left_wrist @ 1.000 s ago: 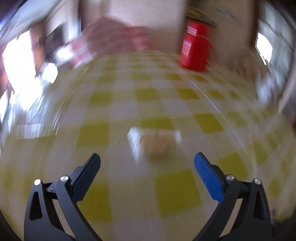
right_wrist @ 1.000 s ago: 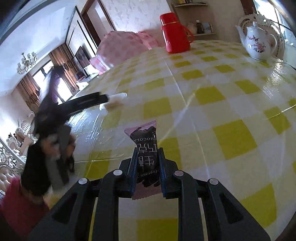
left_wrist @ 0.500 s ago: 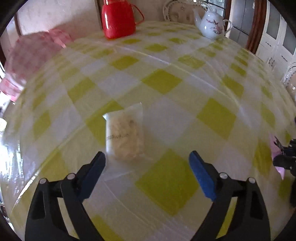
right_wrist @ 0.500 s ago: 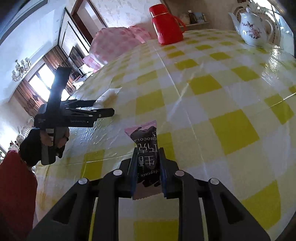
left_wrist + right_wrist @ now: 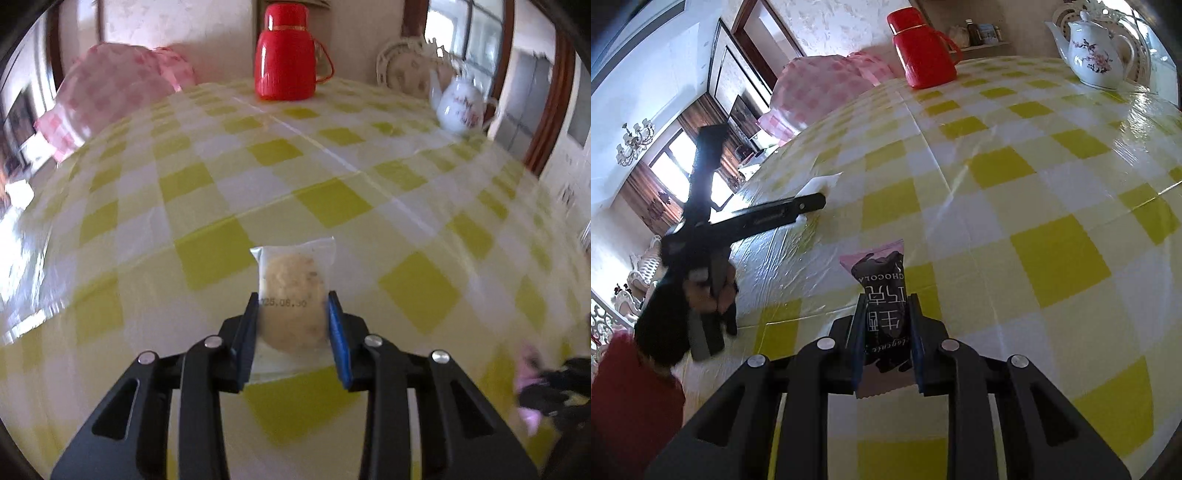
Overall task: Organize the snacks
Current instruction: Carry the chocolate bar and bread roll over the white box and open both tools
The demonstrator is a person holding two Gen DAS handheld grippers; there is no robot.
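A clear packet with a pale round cookie lies on the yellow-checked table. My left gripper is closing on it, and its pads touch both long sides of the packet. In the right wrist view the left gripper reaches in from the left, with the white end of the packet past its tip. My right gripper is shut on a dark chocolate packet with pink ends, held just above the cloth. It shows blurred at the lower right edge of the left wrist view.
A red thermos jug stands at the table's far edge, a white flowered teapot at the far right. A pink checked mesh cover sits at the far left. A person's gloved hand and red sleeve are at the left.
The left gripper's jaws came together from wide open onto the cookie packet, and it turned to line up with it. The right gripper kept still with the chocolate packet.
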